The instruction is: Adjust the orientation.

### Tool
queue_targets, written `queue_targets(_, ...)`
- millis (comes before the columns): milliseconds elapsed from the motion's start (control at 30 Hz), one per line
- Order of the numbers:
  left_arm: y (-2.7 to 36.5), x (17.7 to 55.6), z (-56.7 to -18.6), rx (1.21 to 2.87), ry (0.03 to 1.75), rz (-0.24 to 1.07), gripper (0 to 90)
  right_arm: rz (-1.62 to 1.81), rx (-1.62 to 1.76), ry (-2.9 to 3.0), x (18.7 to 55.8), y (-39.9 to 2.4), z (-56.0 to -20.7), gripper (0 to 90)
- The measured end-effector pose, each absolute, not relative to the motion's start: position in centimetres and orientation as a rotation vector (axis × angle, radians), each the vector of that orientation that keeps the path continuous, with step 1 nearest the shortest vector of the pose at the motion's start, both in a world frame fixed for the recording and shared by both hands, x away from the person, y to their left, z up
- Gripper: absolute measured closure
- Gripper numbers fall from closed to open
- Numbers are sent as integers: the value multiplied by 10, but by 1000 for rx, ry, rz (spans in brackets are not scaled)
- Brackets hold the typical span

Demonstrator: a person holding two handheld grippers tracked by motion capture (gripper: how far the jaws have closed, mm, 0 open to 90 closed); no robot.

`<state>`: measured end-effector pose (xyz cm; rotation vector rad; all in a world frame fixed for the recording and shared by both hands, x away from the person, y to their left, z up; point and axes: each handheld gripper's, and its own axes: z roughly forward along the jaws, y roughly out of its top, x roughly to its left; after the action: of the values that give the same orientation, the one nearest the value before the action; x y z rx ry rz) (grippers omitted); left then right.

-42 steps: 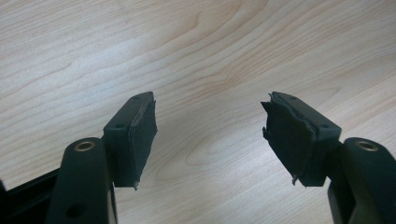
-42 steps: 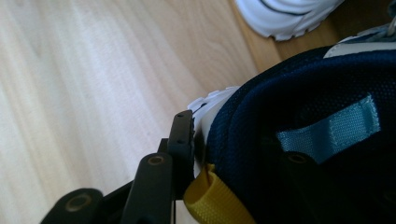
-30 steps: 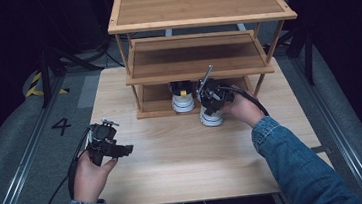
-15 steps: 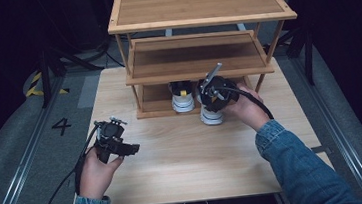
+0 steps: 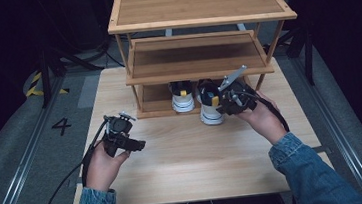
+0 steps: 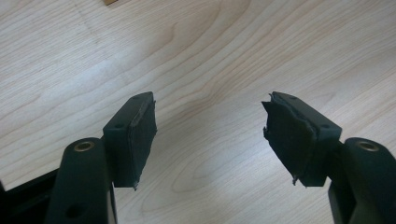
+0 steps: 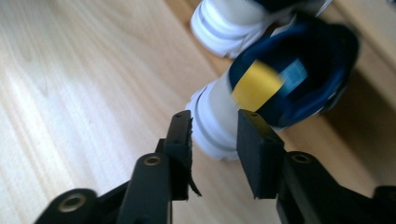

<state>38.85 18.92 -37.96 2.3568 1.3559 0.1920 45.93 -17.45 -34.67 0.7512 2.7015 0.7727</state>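
your right tongs at the shoe's heel, your left tongs idle over the counter

your right tongs (image 7: 215, 135) stand narrowly apart, their pads just beside the white heel of the near shoe (image 7: 261, 88), gripping nothing; that shoe (image 5: 210, 106) sits on the counter (image 5: 190, 166) at the rack's (image 5: 205, 64) front edge, beside its mate (image 5: 182, 96). your left tongs (image 6: 210, 135) gape wide over bare wood, empty.

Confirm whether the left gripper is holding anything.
No: the left gripper has its jaws wide apart over bare table, nothing between them.
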Motion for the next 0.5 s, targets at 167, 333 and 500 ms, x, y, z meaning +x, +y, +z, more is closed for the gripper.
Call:
queue_targets(167,186,390,-380,2369,1343,184,341,758,810,2706,458,-175,-371,741)
queue_targets(333,189,388,-381,2362,1356,187,343,742,850,2654,465,-172,-384,820)
queue_targets(500,197,384,-382,2355,1374,184,343,711,860,2613,474,-170,-387,890)
